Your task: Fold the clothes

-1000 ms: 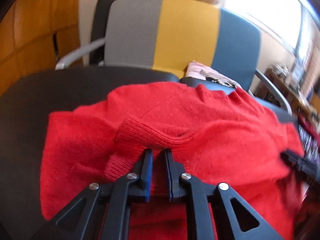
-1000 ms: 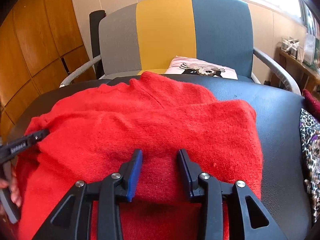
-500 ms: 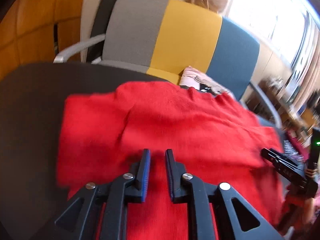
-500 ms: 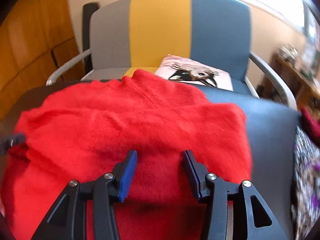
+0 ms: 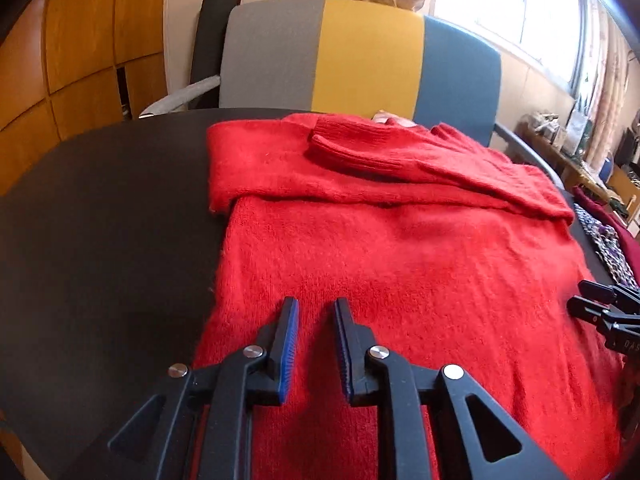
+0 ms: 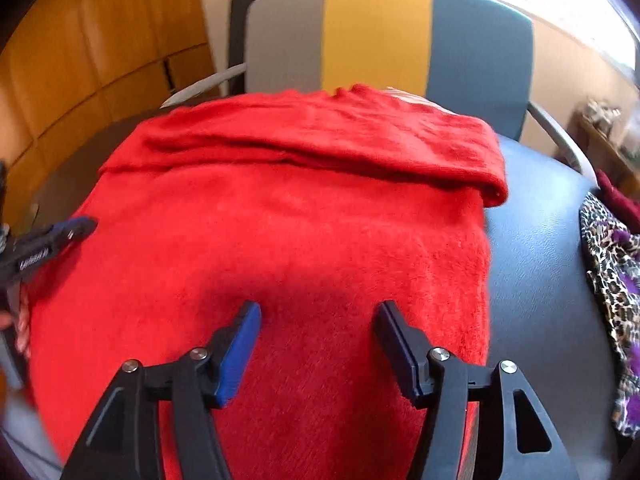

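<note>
A red knitted sweater [image 5: 400,272] lies flat on the dark table [image 5: 112,240], its sleeves folded across the far part and a ribbed cuff [image 5: 360,148] on top. My left gripper [image 5: 316,312] hovers over the near left part of the sweater, its jaws opening with nothing between them. Over the near middle of the sweater [image 6: 304,220], my right gripper [image 6: 319,314] has its jaws opening wider, also with nothing between them. Each gripper shows in the other's view: the right gripper [image 5: 600,310] at the right edge, the left gripper [image 6: 52,240] at the left edge.
A chair [image 5: 360,60] with a grey, yellow and blue back stands behind the table. A leopard-print cloth [image 6: 612,280] and a dark red garment [image 6: 620,200] lie on the table's right side. Wooden wall panels [image 5: 80,40] are at the left. A person's hand [image 6: 20,320] shows at the left edge.
Both grippers have drawn back from the far folded part toward the sweater's near side. The cuff that was at the left fingertips now lies on the far part. Both jaws stand wider.
</note>
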Motion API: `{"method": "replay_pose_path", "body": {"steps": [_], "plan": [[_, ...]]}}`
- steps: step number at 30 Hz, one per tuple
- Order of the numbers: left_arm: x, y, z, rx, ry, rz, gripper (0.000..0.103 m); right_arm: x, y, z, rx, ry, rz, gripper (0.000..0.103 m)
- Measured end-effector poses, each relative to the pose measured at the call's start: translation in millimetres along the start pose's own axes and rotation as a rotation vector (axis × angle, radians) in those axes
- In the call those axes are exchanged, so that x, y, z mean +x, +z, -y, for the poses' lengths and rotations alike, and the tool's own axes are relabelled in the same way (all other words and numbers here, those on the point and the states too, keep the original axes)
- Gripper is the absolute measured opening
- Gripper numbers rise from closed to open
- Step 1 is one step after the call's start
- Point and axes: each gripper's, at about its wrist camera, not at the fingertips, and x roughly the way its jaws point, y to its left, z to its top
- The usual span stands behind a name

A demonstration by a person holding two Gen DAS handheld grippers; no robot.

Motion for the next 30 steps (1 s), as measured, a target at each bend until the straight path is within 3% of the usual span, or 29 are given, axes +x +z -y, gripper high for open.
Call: {"method": "replay_pose_path", "body": {"steps": [4,6,8,10,12,15,22,26,30], "plan": [[-4.3,10.4,-26.7,-0.123,-0.093,-0.026,0.018,1.5,6.4,7.3,0.015,-0.006,-0.003,0.06],[-21.7,4.2,-47.1,-0.215,-0.173,0.008,0.018,-16.0,1.4,15.5,0.062,0.017,0.016,0.055],[-42.7,-7.7,-71.6,-0.307,-0.251,0.048,0.018,-48.7,-12.2,29.0,0.151,0.119,0.068,0.055],[-58.8,-23.1,-95.6,-0.36,-0.303,0.037,0.019,-75.3,-30.8,43.5,0.221,0.22,0.066,0.055],[-67.2,-39.0,-111.6,-0.376,-0.334,-0.008,0.019,-88.8,-44.6,54.5,0.25,0.264,0.042,0.055],[-73.8,-62.6,-115.9,-0.382,-0.382,-0.069,0.02,-107.9,-72.4,71.1,0.322,0.302,0.002,0.058],[-69.0,-103.4,-107.9,-0.465,-0.62,-0.153,0.025,-110.0,-128.8,94.5,0.555,0.458,-0.085,0.058],[-60.1,-118.8,-110.2,-0.553,-0.757,-0.22,0.025,-106.3,-138.4,83.7,0.565,0.528,-0.084,0.058],[-58.6,-126.5,-105.5,-0.554,-0.807,-0.257,0.025,-97.2,-139.6,60.5,0.522,0.592,-0.122,0.056]]}}
